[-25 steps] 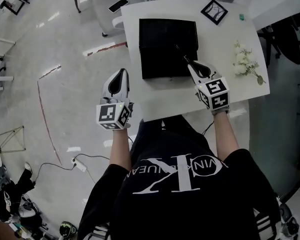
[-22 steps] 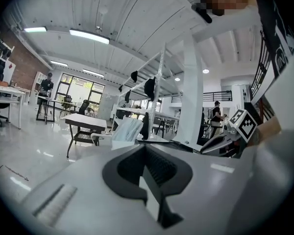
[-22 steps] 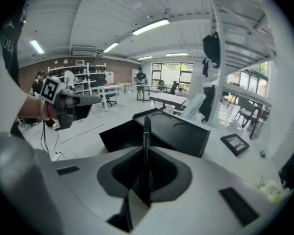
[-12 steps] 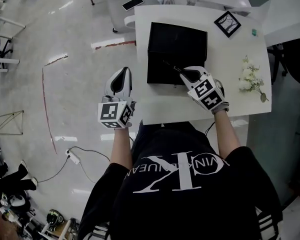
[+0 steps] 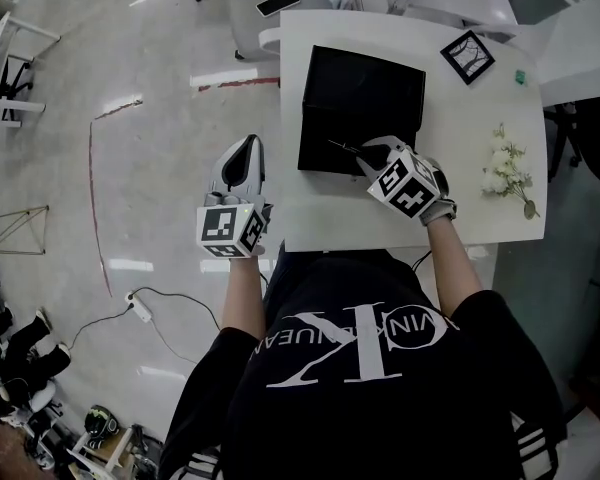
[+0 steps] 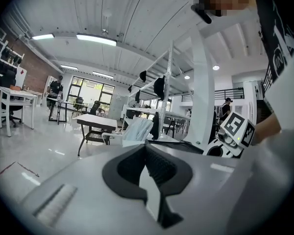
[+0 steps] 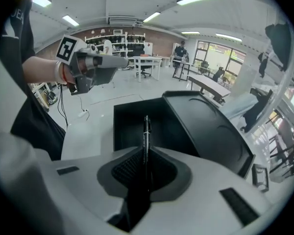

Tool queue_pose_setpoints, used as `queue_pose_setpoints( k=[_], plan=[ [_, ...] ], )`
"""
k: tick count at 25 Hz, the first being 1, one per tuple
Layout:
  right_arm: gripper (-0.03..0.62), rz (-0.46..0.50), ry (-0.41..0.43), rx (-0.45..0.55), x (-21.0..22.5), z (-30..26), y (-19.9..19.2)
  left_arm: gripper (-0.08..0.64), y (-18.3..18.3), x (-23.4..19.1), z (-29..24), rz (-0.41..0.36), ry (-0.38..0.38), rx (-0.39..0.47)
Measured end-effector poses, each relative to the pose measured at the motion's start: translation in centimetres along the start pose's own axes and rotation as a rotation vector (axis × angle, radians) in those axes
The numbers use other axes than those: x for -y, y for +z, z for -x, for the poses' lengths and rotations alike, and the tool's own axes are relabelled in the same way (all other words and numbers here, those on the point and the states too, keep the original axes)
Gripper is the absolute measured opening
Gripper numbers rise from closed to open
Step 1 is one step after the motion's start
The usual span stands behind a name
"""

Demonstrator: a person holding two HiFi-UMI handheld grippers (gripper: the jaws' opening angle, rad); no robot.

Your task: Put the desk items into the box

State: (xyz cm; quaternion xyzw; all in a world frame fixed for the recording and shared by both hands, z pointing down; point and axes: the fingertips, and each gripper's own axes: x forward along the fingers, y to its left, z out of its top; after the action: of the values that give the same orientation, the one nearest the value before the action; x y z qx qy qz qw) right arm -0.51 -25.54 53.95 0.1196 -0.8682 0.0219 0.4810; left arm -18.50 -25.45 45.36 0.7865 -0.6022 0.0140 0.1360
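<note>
Right claw [image 5: 372, 151], gripping a pen [image 5: 342, 146], moved over the box [image 5: 365, 88] on white table [image 5: 460, 213]; left claw [image 5: 243, 148] closed.

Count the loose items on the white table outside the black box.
3: a black-framed square picture at the far side, a small green object right of it, a white flower sprig near the right edge. The right tongs could hide another.

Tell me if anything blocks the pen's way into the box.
Nothing visible does. The right gripper is shut on the pen, whose tip pokes over the open black box; the lid is tilted back, clear of the opening.
</note>
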Motion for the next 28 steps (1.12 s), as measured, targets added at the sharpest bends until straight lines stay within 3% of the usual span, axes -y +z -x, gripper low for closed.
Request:
queue_pose_setpoints(
  k=[11, 28],
  plan=[
    [0.052, 0.056, 0.031, -0.126, -0.2, -2.7, -0.8, 0.011, -0.6, -1.7, 1.8, 0.017, 0.068, -0.002],
    [0.052, 0.051, 0.015, -0.157, 0.3, -3.9, -1.0, 0.011, -1.1, -2.7, 3.1, 0.031, 0.099, -0.003]
  ],
)
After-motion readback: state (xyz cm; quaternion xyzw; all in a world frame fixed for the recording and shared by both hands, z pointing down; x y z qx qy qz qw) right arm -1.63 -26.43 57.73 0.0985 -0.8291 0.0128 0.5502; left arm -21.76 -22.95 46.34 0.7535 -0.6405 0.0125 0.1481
